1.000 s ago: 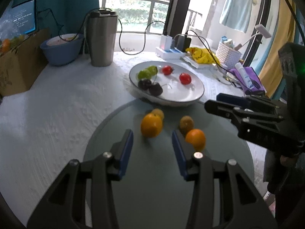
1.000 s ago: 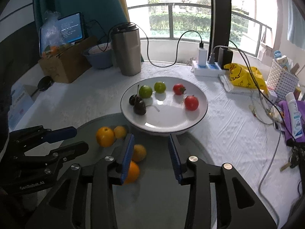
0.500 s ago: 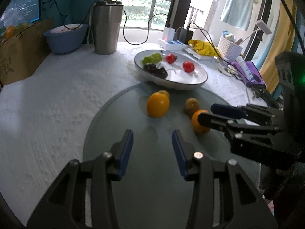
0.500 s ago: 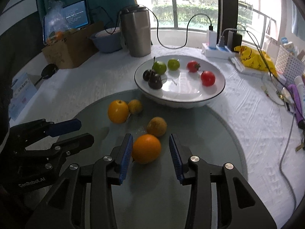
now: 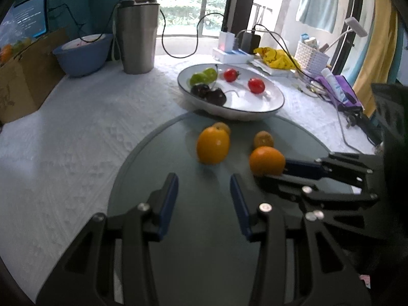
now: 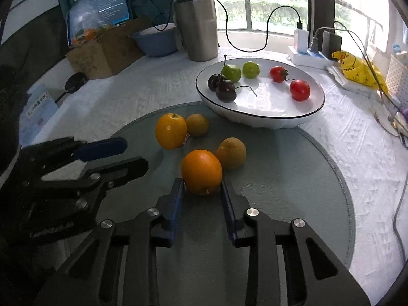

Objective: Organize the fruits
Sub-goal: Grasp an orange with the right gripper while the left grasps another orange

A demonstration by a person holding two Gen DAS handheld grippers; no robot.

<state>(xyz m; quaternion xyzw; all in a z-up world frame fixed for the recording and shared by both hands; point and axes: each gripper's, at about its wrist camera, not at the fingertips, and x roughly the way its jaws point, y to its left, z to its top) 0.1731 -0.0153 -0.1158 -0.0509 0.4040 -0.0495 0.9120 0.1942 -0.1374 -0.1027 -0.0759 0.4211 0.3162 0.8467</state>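
- Round grey mat on white table.
- Right gripper: angled down, jaws just closed, pinching orange.
- Left gripper: angled down, spread, empty.

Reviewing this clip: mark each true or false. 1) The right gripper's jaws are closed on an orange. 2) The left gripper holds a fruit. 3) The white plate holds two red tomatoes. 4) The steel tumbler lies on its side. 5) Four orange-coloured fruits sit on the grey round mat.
1) True. The right gripper has just closed its jaws on the orange, which sits between the pads.
2) False. The left gripper has nothing between its jaws.
3) True. The white plate holds two red tomatoes, beside cherries and green fruits.
4) False. The steel tumbler stands upright behind the plate.
5) True. All four are on the grey round mat, none yet on the plate.
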